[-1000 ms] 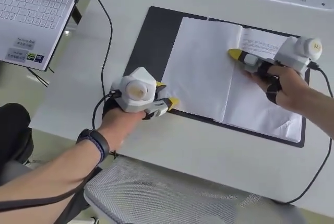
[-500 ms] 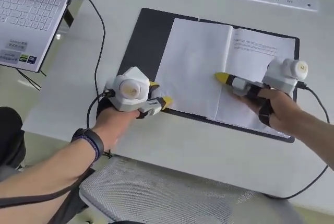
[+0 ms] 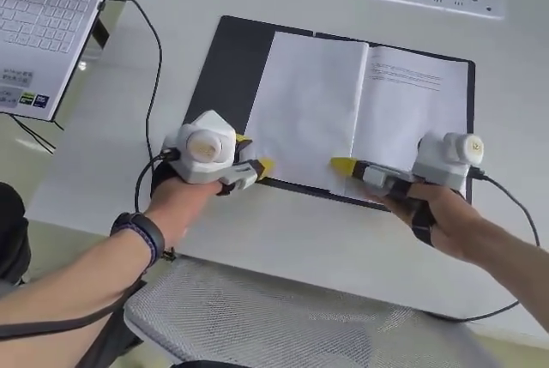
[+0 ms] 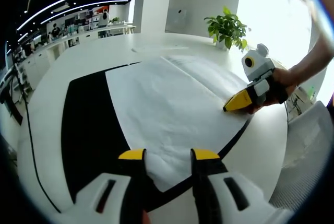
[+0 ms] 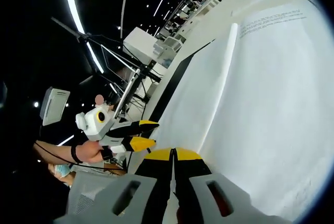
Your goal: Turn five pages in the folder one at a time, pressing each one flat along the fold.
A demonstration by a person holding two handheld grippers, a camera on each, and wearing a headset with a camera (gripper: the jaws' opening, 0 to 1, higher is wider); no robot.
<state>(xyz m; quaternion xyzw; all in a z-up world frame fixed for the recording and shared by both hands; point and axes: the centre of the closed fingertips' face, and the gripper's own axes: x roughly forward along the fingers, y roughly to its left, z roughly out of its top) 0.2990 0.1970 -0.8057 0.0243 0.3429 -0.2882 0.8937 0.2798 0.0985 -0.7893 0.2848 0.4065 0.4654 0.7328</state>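
Right gripper [image 3: 341, 165], wedge-shaped yellow tips together, rests at the paper fold [image 3: 360, 102] of the black folder [image 3: 221, 68]; left gripper [image 3: 255, 153] gapes.

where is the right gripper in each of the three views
Head view: right gripper at lower right, tip by the near end of the fold.
Left gripper view: at right, tip on the white page.
Right gripper view: bottom centre, its own shut tongs.
Shared landmark: the folder's fold.
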